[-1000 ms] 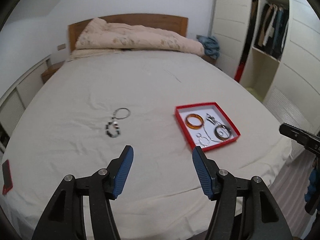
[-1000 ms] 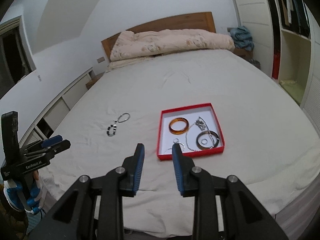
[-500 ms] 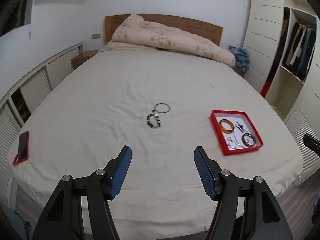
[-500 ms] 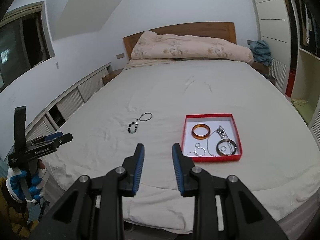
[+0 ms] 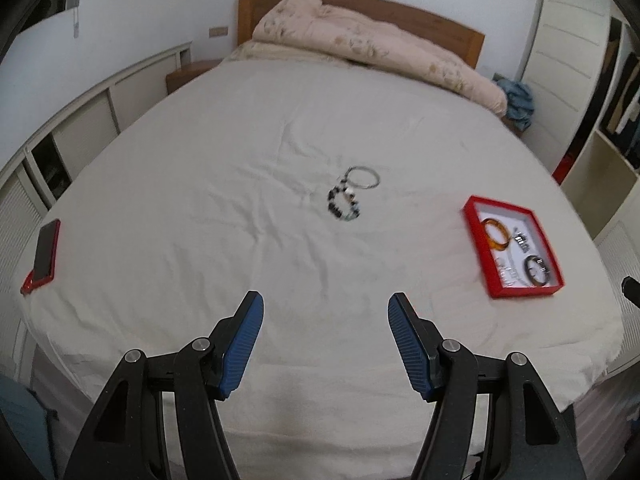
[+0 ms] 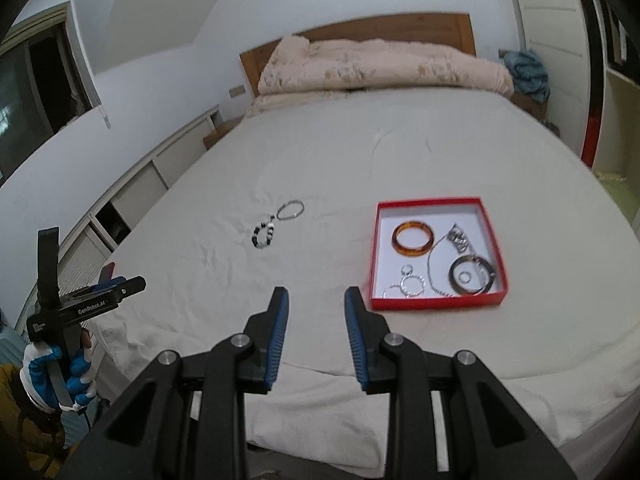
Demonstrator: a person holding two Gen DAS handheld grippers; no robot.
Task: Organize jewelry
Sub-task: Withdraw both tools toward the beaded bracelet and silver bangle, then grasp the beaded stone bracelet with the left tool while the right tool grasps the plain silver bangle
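Note:
A red jewelry box (image 6: 377,240) (image 5: 476,240) lies on the bed and holds an amber bangle (image 6: 413,238), a dark bangle (image 6: 472,274), a silver chain and small rings. A black beaded bracelet (image 5: 342,205) (image 6: 264,234) and a thin silver ring bracelet (image 5: 363,178) (image 6: 291,209) lie loose on the sheet, left of the box. My left gripper (image 5: 325,328) is open and empty above the bed's near edge, well short of the bracelets. My right gripper (image 6: 316,312) is open and empty, near the box's front left corner.
A red-cased phone (image 5: 43,254) lies at the bed's left edge. A folded pink duvet (image 5: 360,52) lies at the wooden headboard. White cabinets run along the left wall, a wardrobe (image 5: 592,80) stands at the right. The left gripper shows in the right wrist view (image 6: 80,304).
The left gripper has swung left, so the bracelets sit near its centre and the box has shifted to the right. The right gripper has moved closer to the bed and box.

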